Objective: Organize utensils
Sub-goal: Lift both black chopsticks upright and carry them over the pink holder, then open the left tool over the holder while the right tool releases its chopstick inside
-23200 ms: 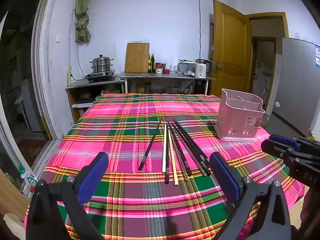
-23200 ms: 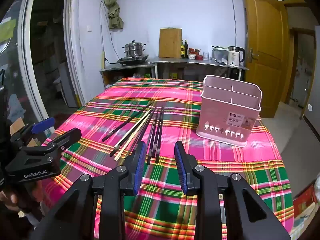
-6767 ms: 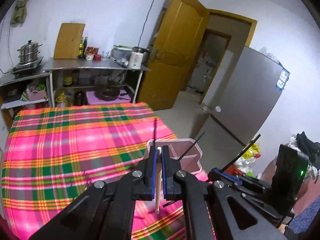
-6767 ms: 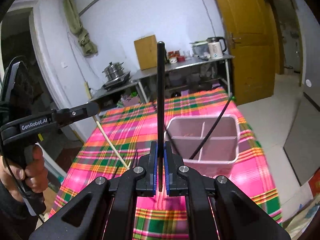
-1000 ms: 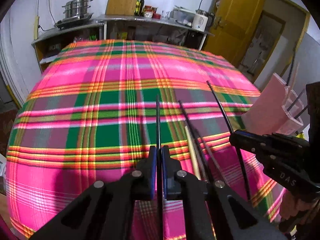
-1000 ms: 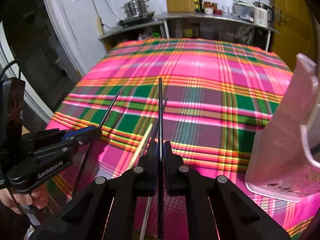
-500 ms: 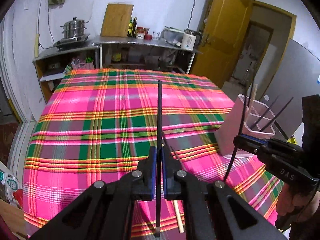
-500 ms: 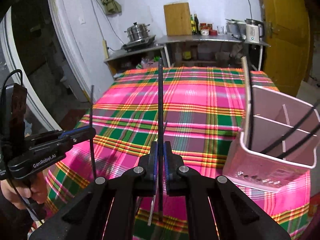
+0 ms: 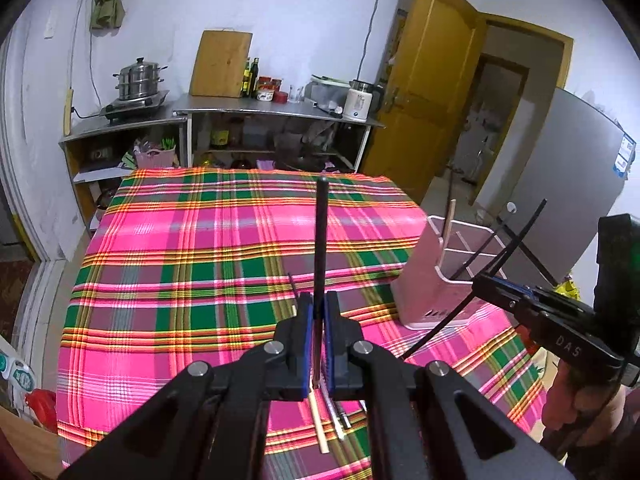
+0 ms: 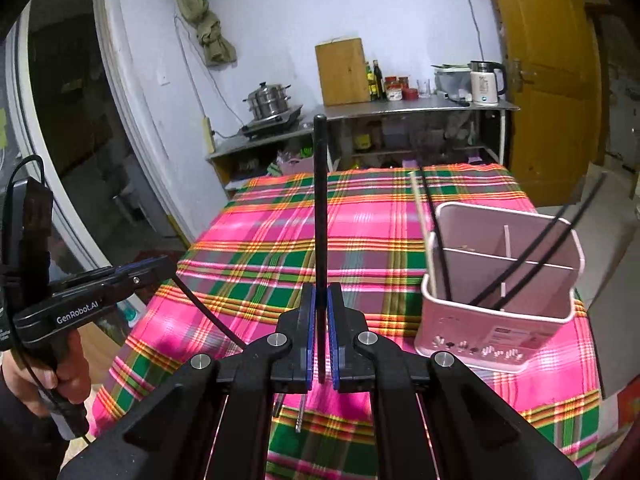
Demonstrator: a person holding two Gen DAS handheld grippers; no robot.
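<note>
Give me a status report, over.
Left gripper and right gripper each shut on a black chopstick. Pink plastic utensil holder has four already. Nothing blocks it.

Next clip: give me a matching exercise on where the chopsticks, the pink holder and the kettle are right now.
Things:
1. Black chopstick in the left gripper
2. Pale wooden chopstick on the tablecloth
3. Pink utensil holder
4. White kettle

States:
A. Lying flat
B. On the steel counter
C. Clamped, pointing up
D. Standing on the table with chopsticks inside

Pairs: 1-C, 2-A, 3-D, 4-B
</note>
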